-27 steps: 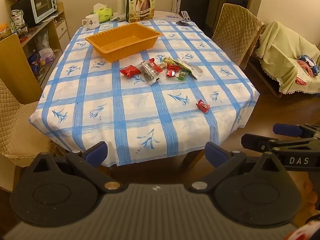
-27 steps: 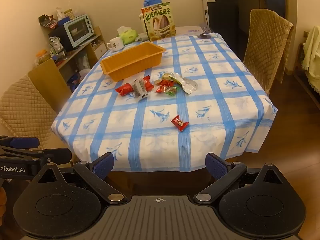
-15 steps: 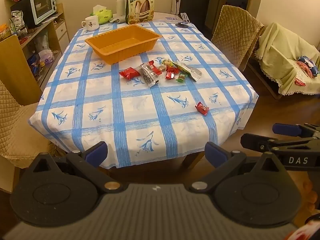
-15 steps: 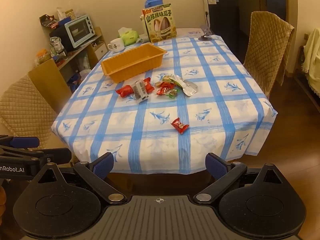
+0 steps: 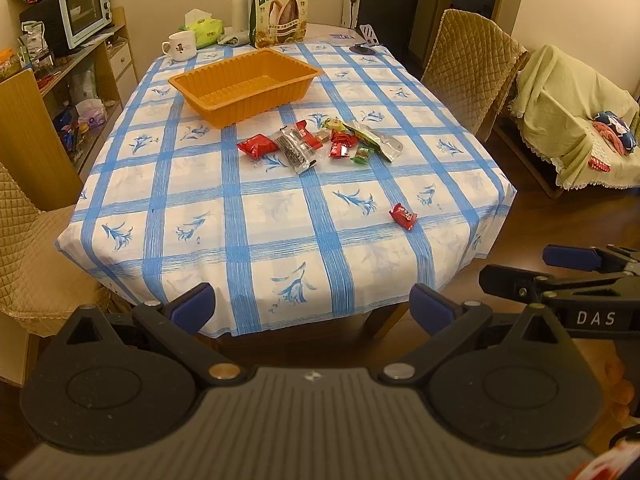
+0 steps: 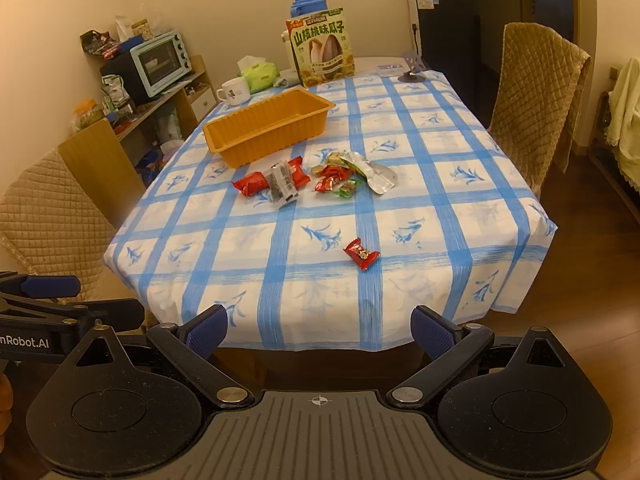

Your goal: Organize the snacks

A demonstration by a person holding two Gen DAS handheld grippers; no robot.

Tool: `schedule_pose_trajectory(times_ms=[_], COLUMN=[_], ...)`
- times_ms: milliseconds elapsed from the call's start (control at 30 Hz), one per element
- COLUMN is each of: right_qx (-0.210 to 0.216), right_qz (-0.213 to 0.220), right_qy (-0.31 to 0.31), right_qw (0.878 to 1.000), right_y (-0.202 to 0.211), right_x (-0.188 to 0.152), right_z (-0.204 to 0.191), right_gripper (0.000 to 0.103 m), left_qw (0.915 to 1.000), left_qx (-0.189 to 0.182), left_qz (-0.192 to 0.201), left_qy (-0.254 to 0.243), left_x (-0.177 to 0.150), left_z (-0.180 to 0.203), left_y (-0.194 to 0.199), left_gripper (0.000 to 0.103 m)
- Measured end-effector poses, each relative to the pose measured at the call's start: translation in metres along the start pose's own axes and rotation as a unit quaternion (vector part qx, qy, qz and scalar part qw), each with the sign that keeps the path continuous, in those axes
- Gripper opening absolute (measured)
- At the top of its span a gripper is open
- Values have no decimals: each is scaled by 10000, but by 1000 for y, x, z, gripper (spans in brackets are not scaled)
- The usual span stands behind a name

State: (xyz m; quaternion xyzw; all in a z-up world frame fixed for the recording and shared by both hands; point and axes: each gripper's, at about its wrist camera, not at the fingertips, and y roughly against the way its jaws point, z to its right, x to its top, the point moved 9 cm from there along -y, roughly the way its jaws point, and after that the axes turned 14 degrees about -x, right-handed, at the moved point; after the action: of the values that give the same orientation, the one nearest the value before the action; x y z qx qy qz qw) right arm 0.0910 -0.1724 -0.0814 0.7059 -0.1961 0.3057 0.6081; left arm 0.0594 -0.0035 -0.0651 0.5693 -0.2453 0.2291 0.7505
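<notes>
- The left gripper [image 5: 312, 306] is released, its jaws spread wide with nothing between them; it hangs before the near edge of the bench [image 5: 240, 240] and points down toward it.
- The right gripper [image 6: 318, 330] is also released and empty, before the same edge, beside the left one.
- Nearest to the grippers, a single red candy [image 6: 361, 254] lies alone on the blue-checked cloth, well apart from the other snacks.
- Farther in, at the middle of the bench, lies the snack pile [image 6: 316, 178]: red packets, a dark packet, small candies and a silver wrapper, some touching each other.
- Just behind the pile stands the orange tray [image 6: 224, 136], with no snack seen in it.
- At the far end stands a seed bag [image 6: 322, 52] upright, with a mug [image 6: 234, 90] and a green tissue pack [image 6: 262, 74] to its left.
- A quilted chair [image 6: 536, 120] stands at the right side of the bench, and an oven [image 6: 158, 60] sits on a shelf at the left.
</notes>
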Motion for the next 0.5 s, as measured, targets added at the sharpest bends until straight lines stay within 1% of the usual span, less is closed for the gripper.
schedule_pose_trajectory(times_ms=[500], right_qx=[9], right_qz=[10], right_qy=[-6], right_qw=[10000], right_y=[-1], right_x=[1], right_z=[1], right_gripper=[98], left_qw=[10000], left_qx=[-9], left_qz=[8], left_qy=[-7], left_x=[1], left_z=[0], left_y=[-1], left_gripper=[103])
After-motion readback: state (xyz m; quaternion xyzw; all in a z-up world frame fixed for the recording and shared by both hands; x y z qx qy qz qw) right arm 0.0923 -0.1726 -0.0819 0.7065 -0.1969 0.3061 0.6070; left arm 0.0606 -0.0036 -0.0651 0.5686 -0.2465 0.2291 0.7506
